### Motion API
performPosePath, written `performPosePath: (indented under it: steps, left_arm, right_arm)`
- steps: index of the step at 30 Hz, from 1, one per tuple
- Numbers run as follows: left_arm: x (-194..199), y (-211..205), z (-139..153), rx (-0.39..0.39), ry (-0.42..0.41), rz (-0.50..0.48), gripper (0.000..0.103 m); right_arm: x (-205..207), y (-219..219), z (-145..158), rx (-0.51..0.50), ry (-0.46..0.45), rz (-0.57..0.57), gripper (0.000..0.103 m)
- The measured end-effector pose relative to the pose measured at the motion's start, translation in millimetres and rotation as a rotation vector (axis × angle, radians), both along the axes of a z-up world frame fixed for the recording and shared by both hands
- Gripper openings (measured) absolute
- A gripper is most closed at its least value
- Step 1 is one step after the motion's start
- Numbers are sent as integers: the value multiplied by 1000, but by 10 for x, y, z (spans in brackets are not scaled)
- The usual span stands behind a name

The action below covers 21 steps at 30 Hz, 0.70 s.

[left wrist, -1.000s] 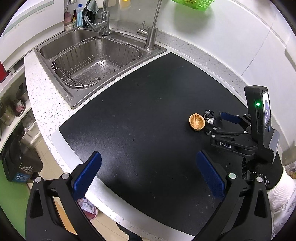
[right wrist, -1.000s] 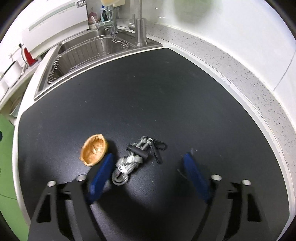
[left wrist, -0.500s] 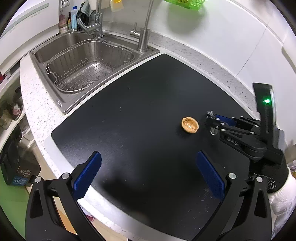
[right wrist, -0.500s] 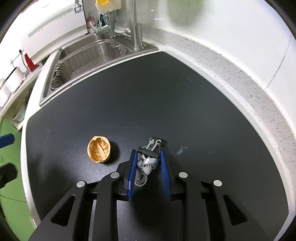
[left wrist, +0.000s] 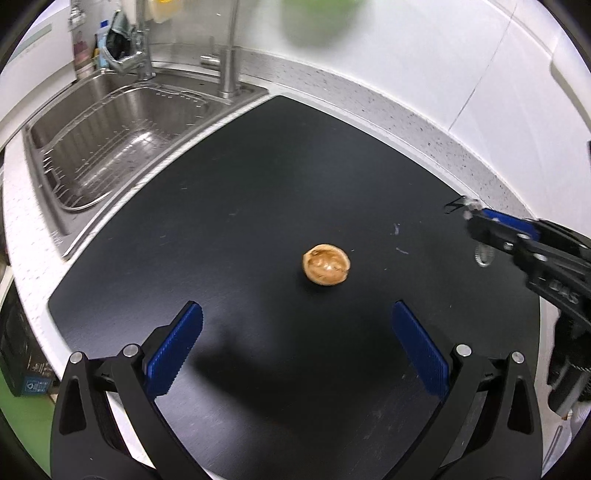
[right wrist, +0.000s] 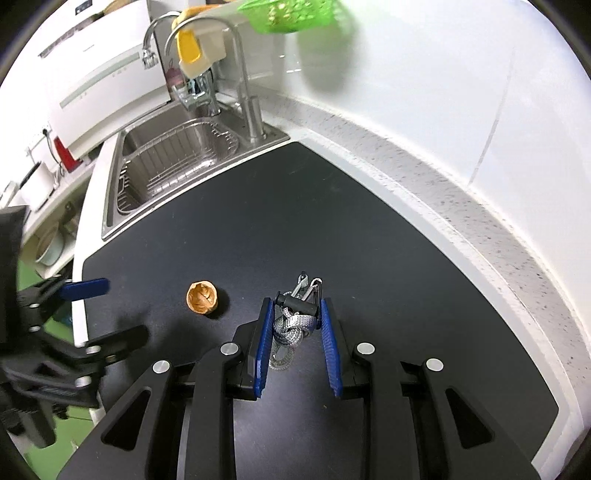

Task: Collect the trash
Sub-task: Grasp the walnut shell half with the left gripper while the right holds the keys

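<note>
A brown walnut shell half (left wrist: 326, 264) lies open side up on the black counter mat (left wrist: 258, 184); it also shows in the right wrist view (right wrist: 201, 297). My left gripper (left wrist: 295, 345) is open and empty, just short of the shell. My right gripper (right wrist: 295, 325) is shut on a grey cord keychain with black clips (right wrist: 295, 317) and holds it above the mat, to the right of the shell. From the left wrist view the right gripper (left wrist: 480, 218) is at the right edge with the keychain (left wrist: 482, 254) hanging from it.
A steel sink (left wrist: 110, 140) with a wire rack and taps (right wrist: 243, 92) lies at the far left. A speckled white counter edge (right wrist: 443, 184) and white wall border the mat. A green basket (right wrist: 291, 14) hangs above.
My right gripper closed on the keychain and lifted it up and to the right, away from the shell. My left gripper moved closer to the shell.
</note>
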<state>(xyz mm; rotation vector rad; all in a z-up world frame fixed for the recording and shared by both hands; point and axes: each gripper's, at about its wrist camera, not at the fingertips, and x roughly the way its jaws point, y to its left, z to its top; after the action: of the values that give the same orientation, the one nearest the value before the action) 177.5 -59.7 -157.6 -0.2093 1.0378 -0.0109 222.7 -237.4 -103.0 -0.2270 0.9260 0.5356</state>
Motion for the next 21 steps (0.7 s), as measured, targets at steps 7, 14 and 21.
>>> performPosePath:
  steps: [7,14,21]
  left_arm:
    - [342,-229,-213,26,50,-42,100]
    - [505,-342,-394,65,73,-53,99]
    - [520,-353,-380,111,71,-49,37]
  right_arm:
    - [-25,-178,39,4,3,-18,25]
    - [11,-299,27,3,7,-28,25]
    - [13,-322,17,5,10,-22,25]
